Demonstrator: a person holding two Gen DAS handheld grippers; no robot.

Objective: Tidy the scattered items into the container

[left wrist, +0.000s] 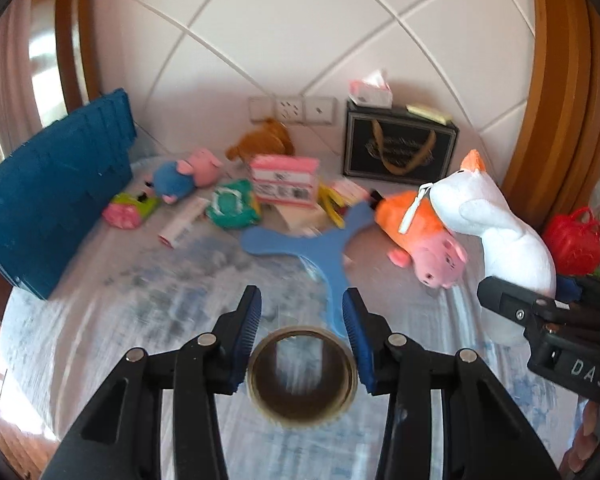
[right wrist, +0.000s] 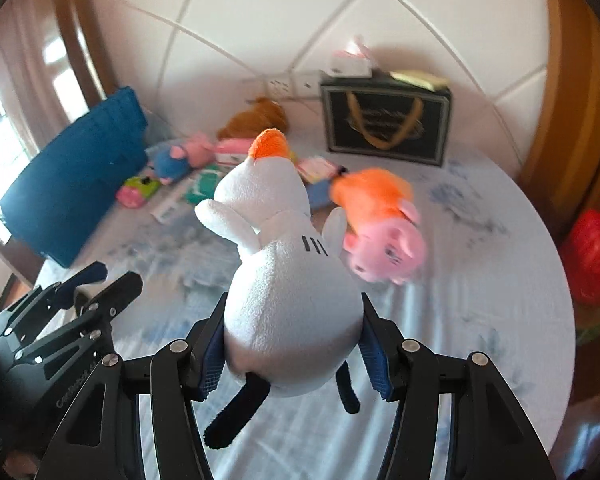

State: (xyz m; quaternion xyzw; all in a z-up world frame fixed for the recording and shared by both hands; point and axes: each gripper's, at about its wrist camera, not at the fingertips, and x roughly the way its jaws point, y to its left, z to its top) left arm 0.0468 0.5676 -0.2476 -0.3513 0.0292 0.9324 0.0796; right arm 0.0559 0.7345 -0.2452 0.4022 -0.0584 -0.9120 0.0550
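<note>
1. White plush goose w/ orange crest [right wrist: 288, 280]: pinched in right gripper [right wrist: 294, 354], lifted off table.
2. Brown tape roll [left wrist: 302, 376]: clamped in left gripper [left wrist: 302, 332].
3. Step: carrying both; next likely across to blue fabric container [left wrist: 56, 208], release inside.

upper left: container [left wrist: 56, 184]
upper right: gift bag [left wrist: 400, 148], tissue pack [left wrist: 372, 90] on top
centre: toys on table [left wrist: 140, 320]
</note>
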